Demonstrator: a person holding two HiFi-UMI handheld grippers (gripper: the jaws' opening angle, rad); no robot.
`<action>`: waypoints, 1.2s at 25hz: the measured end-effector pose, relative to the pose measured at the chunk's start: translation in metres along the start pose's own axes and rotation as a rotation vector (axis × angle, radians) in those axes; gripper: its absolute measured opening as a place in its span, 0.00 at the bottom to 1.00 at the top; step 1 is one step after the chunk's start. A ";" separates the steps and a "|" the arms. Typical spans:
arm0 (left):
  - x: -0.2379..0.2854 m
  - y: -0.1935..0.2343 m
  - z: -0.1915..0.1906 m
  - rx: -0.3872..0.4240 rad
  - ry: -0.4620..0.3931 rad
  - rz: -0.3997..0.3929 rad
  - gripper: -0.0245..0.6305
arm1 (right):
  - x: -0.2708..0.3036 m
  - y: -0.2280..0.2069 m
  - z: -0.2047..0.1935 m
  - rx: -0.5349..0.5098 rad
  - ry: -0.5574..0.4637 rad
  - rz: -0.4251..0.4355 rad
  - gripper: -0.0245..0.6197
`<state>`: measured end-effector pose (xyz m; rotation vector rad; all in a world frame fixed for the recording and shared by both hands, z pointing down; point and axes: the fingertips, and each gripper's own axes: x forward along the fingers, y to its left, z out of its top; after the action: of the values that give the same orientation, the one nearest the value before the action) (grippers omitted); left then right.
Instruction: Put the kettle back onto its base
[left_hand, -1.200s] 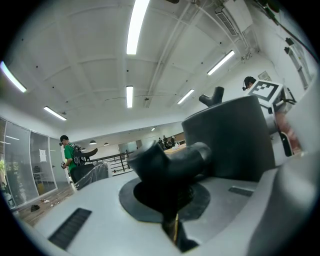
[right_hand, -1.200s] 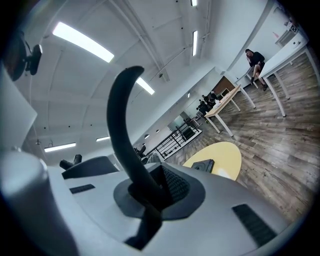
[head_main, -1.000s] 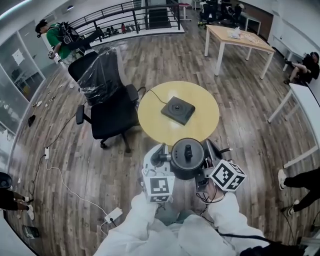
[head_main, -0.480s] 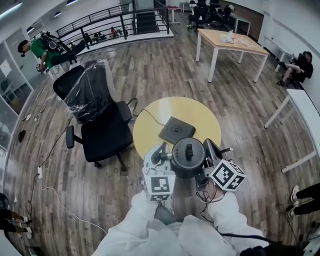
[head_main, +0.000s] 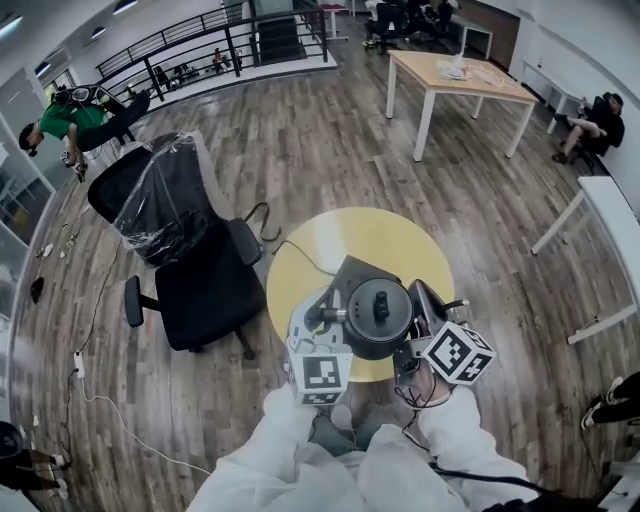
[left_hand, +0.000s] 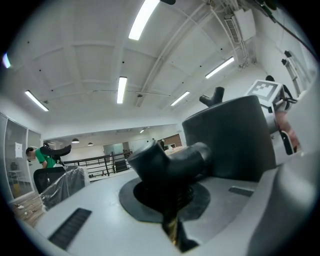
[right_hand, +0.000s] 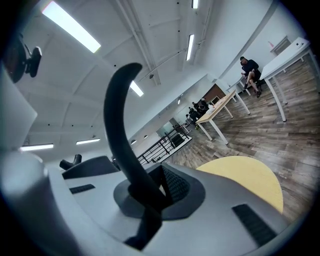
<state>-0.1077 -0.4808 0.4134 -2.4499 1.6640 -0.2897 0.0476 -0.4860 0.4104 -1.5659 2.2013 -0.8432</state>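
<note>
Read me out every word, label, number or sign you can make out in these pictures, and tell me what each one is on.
No text can be read anywhere.
Marker cube on the left, marker cube on the right: square patterns only, no letters or digits.
Papers on the far wooden table: too small to read.
Sheet on the glass wall: too small to read.
Kettle: no label shows.

The kettle (head_main: 377, 318) looks matt plastic, the table (head_main: 400, 245) smooth, the floor (head_main: 330, 130) wooden.

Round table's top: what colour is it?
Pale yellow. The round table shows best in the head view.
</note>
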 end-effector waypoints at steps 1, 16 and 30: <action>0.006 0.002 -0.004 -0.005 0.007 0.000 0.03 | 0.007 -0.003 -0.001 0.001 0.009 -0.003 0.05; 0.138 0.028 -0.094 0.045 0.077 0.016 0.03 | 0.158 -0.100 -0.039 0.062 0.111 0.017 0.05; 0.198 0.022 -0.194 0.010 0.198 0.059 0.03 | 0.221 -0.171 -0.086 0.029 0.168 0.002 0.05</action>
<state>-0.1050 -0.6784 0.6085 -2.4279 1.8031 -0.5465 0.0490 -0.7071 0.6020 -1.5294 2.2931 -1.0352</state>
